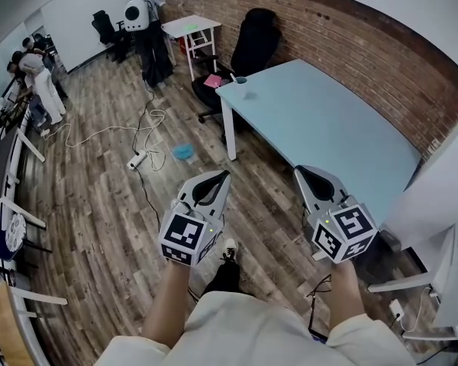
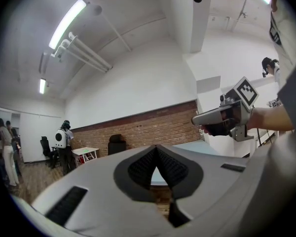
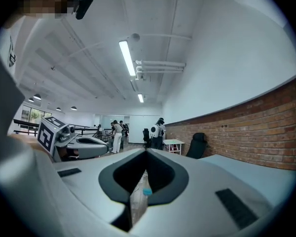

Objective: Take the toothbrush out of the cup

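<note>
Toothbrush (image 1: 232, 75): taken to be the pale sliver rising from the cup (image 1: 240, 80), though too small for certainty. The cup stands at the far corner of the table (image 1: 328, 136), well apart from both grippers. Left gripper (image 1: 223, 177) and right gripper (image 1: 299, 172) are held over the floor, jaws pressed together with nothing between them. Approach is judged to be the step in hand. The table should be neared first. Jaws should be spread only close to the toothbrush, the cup steadied by the other gripper, and the toothbrush lifted straight up.

A pale blue table (image 1: 328, 128) stands beside a black chair (image 1: 256, 40), along the brick wall (image 1: 366, 52).
</note>
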Demonstrator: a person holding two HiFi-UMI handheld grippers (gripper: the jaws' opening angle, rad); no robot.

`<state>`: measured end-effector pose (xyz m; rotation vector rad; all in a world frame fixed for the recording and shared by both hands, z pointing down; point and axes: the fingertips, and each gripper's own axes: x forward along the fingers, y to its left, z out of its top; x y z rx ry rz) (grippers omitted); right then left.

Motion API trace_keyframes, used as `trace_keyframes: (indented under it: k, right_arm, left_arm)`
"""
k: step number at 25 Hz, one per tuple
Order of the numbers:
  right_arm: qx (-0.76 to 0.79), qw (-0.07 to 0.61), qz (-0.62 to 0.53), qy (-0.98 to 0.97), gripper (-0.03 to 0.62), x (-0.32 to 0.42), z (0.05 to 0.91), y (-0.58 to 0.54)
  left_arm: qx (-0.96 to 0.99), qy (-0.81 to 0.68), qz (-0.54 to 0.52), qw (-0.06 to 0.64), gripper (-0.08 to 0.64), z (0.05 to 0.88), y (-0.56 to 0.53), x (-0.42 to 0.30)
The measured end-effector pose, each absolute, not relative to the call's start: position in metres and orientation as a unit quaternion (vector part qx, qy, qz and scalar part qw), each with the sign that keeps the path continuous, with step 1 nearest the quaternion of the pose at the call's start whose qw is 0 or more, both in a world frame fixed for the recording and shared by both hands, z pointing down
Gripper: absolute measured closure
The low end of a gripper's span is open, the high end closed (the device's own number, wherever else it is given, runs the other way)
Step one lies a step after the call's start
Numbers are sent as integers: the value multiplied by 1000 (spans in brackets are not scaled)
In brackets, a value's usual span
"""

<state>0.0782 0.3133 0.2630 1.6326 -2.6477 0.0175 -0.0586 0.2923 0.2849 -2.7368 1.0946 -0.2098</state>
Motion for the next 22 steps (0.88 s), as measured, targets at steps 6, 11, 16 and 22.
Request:
trace_keyframes:
  k: [6, 11, 16, 22]
  right_arm:
    - [537, 10, -1, -843, 577, 88, 265, 258]
    - [551, 17, -2, -834, 577, 100, 266, 190]
    - [557, 16, -3, -830, 577, 100, 260, 116]
    - [554, 7, 0, -832, 577, 89, 260, 44]
  left_arm:
    - [-924, 364, -65, 97, 552, 290, 234, -52]
    - [-924, 360, -74, 108, 554, 293, 163, -47]
    - [-926, 351, -85, 114, 554, 291, 89, -45]
    - [-928, 345, -91, 111, 554, 292, 19, -48]
